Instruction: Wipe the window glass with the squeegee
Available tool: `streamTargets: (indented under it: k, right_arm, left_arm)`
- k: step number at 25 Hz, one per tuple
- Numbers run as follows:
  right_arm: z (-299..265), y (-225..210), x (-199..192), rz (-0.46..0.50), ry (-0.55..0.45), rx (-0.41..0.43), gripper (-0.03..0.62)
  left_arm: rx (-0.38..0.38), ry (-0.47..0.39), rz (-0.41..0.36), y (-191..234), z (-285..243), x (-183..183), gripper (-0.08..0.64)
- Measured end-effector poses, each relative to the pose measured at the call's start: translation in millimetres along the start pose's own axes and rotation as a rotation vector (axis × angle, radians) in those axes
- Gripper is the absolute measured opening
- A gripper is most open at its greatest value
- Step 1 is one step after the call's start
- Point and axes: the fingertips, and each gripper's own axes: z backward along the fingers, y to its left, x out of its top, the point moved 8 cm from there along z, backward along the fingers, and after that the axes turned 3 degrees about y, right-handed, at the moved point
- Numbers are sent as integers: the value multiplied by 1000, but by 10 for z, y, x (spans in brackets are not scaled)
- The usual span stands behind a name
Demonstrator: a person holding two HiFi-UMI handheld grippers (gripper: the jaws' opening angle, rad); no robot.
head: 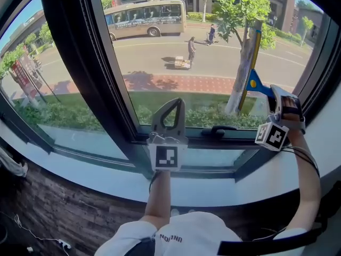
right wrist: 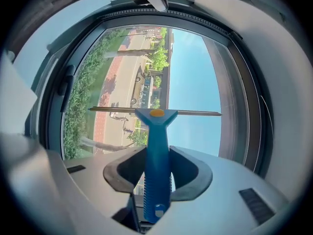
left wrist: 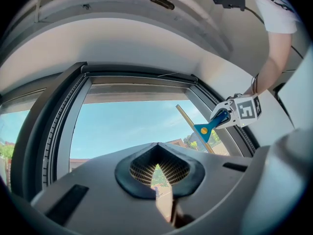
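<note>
A wide window glass in a dark frame looks out over a sunlit street, with a pale sill running below it. Near the right edge of the right-hand pane, in its lower half, stands the squeegee. Its long thin blade runs almost upright along the glass and seems to lie against it, though no view settles whether it touches.

The right gripper is clamped on the squeegee's blue handle, with both jaws pressed to the ribbed lower part, well back from the flared head. The left gripper hovers low at the middle of the frame, just beside the black window handle. Its jaws are together at the tips, and there is nothing between them.

The squeegee looks light and stiff, a plastic handle carrying a narrow metal strip with a soft wiping edge. The ribs should stop it slipping, so the present hold on the handle looks like the right one. The blade is best left untouched, since it probably needs even pressure along its whole length to wipe clean.
</note>
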Motion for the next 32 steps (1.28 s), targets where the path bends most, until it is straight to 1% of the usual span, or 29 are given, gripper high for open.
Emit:
streamTargets:
  k: [4, 6, 10, 14, 18, 23, 26, 29, 30, 32]
  right_arm:
    - [-30, 45, -346, 19, 73, -13, 149]
    - [-49, 61, -499, 8, 101, -12, 149]
    - [-65, 99, -719, -21, 148, 0, 149]
    - [-68, 148, -917, -35, 182, 13, 149]
    - [-72, 172, -1166, -55, 237, 37, 149]
    - [-98, 181, -1479, -70, 306, 42, 149]
    - [-102, 167, -1691, -131, 371, 51, 149]
    - [-108, 206, -1880, -197, 438, 69, 149]
    - [-107, 230, -1927, -205, 456, 73, 149]
    - [-113, 256, -2011, -188, 484, 68, 149]
  left_arm:
    - [-12, 4, -2, -37, -10, 2, -2]
    - [-17, 9, -1, -52, -15, 2, -2]
    - [-7, -9, 55, -38, -15, 3, -2]
    - [4, -10, 56, -20, -1, 20, -2]
    - [14, -3, 61, -11, 23, 13, -2]
    - [26, 4, 63, 14, 51, 29, -2]
    - [34, -4, 55, 27, 82, 64, -2]
    - [31, 10, 41, 33, 98, 64, -2]
    - [30, 12, 36, 34, 101, 61, -2]
    - [31, 15, 30, 35, 105, 60, -2]
